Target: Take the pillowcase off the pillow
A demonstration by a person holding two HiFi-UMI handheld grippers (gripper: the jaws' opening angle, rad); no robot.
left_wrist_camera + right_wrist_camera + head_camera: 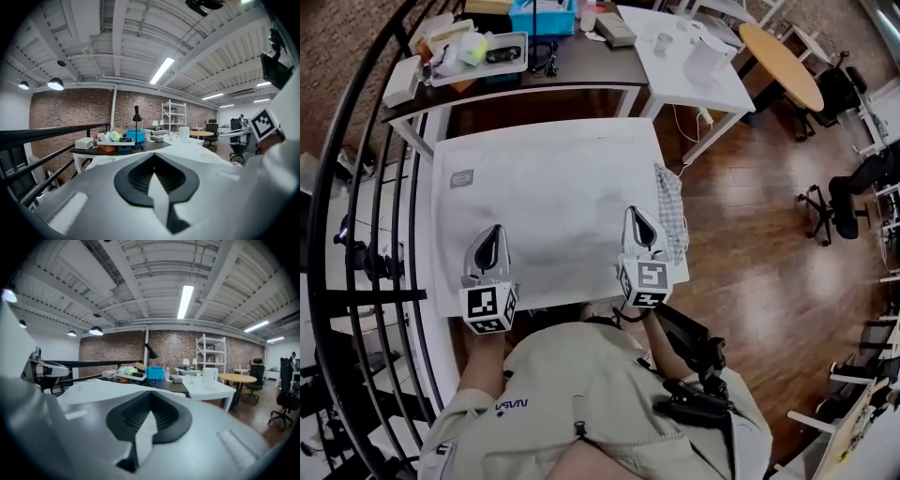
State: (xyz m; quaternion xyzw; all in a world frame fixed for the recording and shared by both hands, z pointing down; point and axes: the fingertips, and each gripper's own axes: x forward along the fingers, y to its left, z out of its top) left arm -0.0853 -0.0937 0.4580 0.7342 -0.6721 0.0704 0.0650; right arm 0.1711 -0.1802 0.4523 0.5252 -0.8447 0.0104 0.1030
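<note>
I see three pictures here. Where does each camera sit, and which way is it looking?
Head view: on the person's head, facing steeply down at the pillowcase; shows the left gripper, right gripper and torso.
Left gripper view: on the left gripper, facing along its jaws, shut on the pillowcase, toward the brick wall.
Right gripper view: likewise on the right gripper.
Shared: all three show the blue bin.
</note>
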